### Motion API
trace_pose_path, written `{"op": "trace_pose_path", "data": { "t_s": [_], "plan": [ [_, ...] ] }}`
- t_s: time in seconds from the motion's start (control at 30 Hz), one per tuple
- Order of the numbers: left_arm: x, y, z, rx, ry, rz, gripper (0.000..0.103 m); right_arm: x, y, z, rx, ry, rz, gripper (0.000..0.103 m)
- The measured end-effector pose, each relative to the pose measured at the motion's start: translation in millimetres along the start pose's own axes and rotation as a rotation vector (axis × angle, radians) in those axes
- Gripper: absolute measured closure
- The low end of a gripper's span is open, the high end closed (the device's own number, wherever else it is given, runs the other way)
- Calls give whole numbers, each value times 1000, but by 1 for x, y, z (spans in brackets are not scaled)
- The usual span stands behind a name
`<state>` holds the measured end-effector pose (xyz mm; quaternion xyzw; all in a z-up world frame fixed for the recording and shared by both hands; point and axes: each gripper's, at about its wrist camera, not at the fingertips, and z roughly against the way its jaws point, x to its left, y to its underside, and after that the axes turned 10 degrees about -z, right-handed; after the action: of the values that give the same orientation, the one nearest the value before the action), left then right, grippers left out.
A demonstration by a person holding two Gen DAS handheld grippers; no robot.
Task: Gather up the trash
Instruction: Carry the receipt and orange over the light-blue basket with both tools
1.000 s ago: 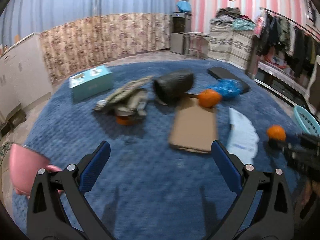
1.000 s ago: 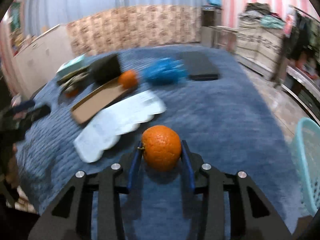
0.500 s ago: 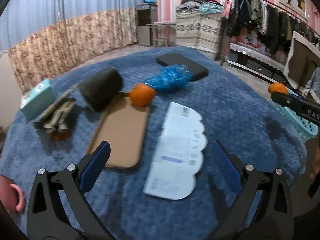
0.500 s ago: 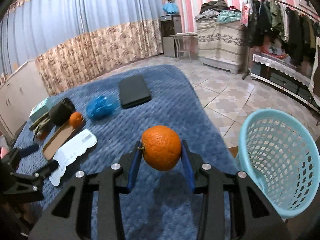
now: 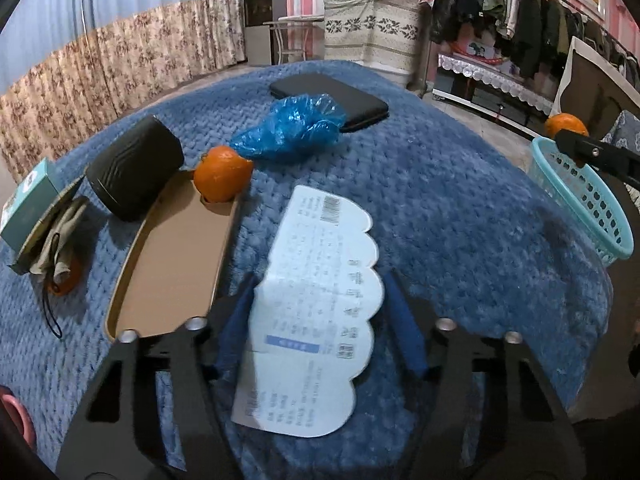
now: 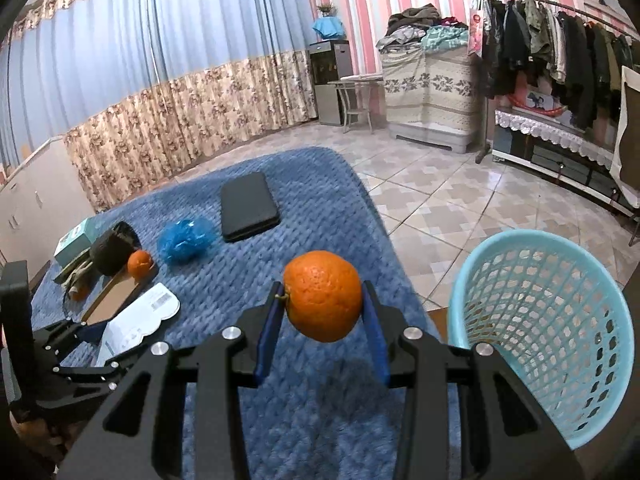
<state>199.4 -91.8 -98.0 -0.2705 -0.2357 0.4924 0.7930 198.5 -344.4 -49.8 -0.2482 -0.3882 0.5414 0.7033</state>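
**One orange on its way to the basket, a paper sheet up next**

The right gripper (image 6: 323, 334) has its two blue pads pressed on the sides of an orange (image 6: 322, 295). It holds the orange up in the air, above the edge of the blue rug (image 6: 320, 200). The light blue basket (image 6: 548, 320) stands just to the right, on the tiled floor beside the rug. The orange is near the basket but not over it yet. So this step looks like carrying the orange to the basket. The next move should be to bring the orange over the basket's open top and then let the pads go wide, so it drops in and does not hit the rim.

The left gripper (image 5: 320, 320) is low over the rug. Its jaws have just been closing, and they are about half open now. A white paper sheet with wavy edges (image 5: 316, 312) lies flat between them. The pads do not seem to press on it yet. The paper is thin and flat, so the pads may need to push down into the soft rug and squeeze to pinch it up.

More things wait on the rug: another orange (image 5: 222, 174), a crumpled blue plastic bag (image 5: 292, 128), and a brown cardboard piece (image 5: 176, 256).
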Motion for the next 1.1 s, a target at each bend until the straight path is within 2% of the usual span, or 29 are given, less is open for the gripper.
{"op": "trace_pose_path", "data": {
  "t_s": [0.2, 0.4, 0.6, 0.73, 1.1],
  "plan": [
    [-3, -12, 5, -42, -5, 16, 45, -28, -12, 6, -31, 49, -34, 64],
    [-29, -45, 14, -129, -4, -16, 45, -69, -24, 19, -84, 172, -64, 64],
    [-74, -79, 12, -190, 38, -71, 45, -123, -30, 31, -110, 278, -142, 64],
    [-111, -101, 7, -224, 95, -104, 45, -154, -28, 36, -116, 321, -219, 64],
    [-202, -137, -15, -292, 197, -181, 45, -186, -28, 38, -120, 397, -266, 64]
  ]
}}
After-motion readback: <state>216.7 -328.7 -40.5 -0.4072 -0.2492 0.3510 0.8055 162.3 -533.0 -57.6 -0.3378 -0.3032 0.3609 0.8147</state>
